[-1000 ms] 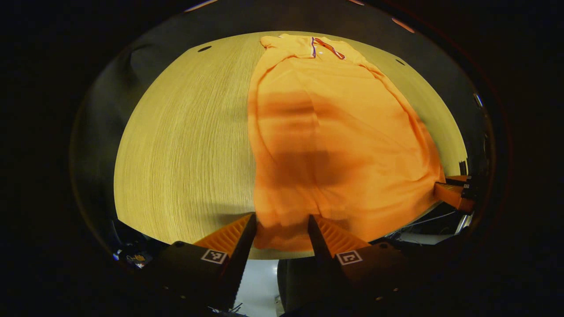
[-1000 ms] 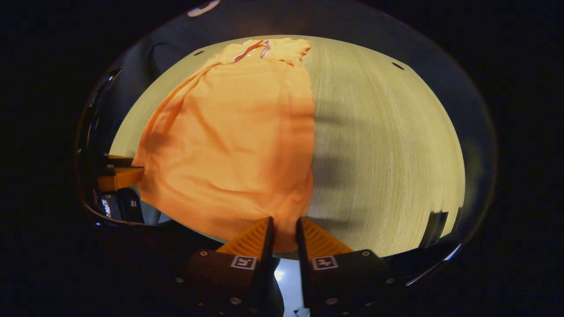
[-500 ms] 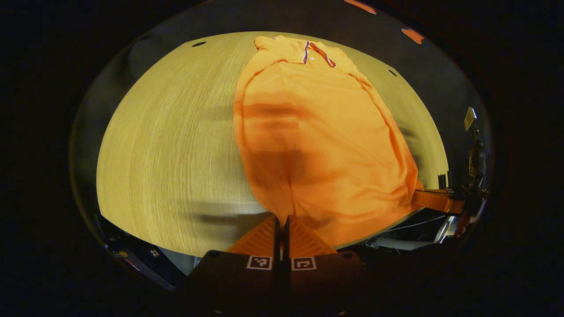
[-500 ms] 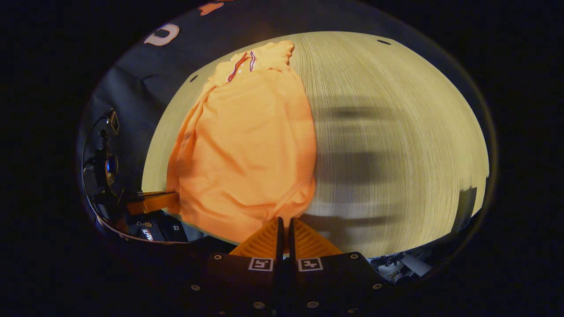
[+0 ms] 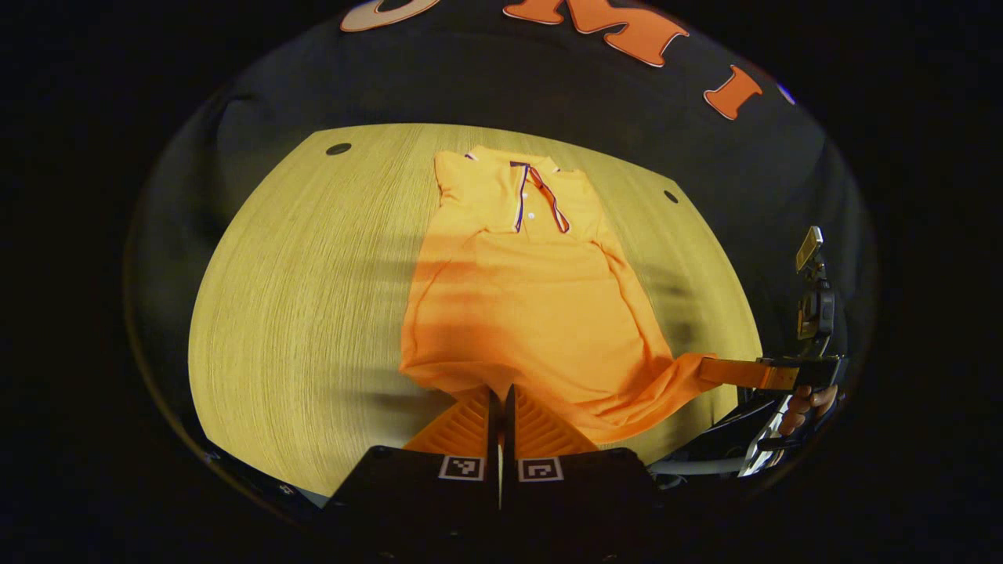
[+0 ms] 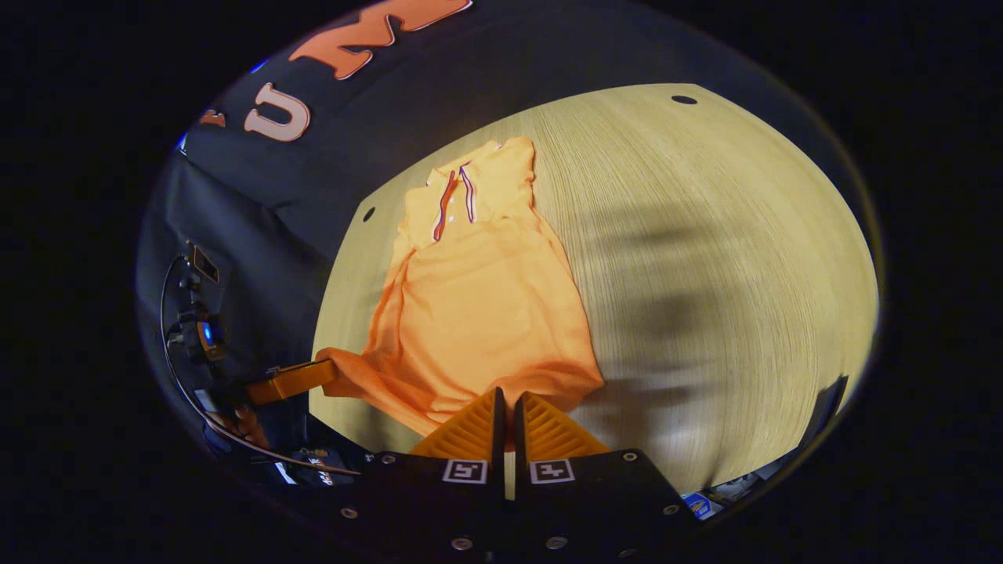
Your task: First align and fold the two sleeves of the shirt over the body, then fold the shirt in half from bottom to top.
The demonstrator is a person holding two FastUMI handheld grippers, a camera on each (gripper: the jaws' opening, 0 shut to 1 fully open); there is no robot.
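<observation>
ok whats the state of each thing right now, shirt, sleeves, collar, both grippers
shirt: face up on the table, bottom hem lifted at both corners
sleeves: already folded in, body narrow
collar: at the far end, placket showing
left gripper: jaws shut on the hem's left corner
right gripper: jaws shut on the hem's right corner

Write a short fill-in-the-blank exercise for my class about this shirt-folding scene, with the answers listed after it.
1. The shirt lies on a wooden ____.
2. Both grippers, left and right, are shut on the shirt's bottom ____.
3. The collar lies at the shirt's ____ end, away from the grippers.

Answers: table; hem; far
</observation>
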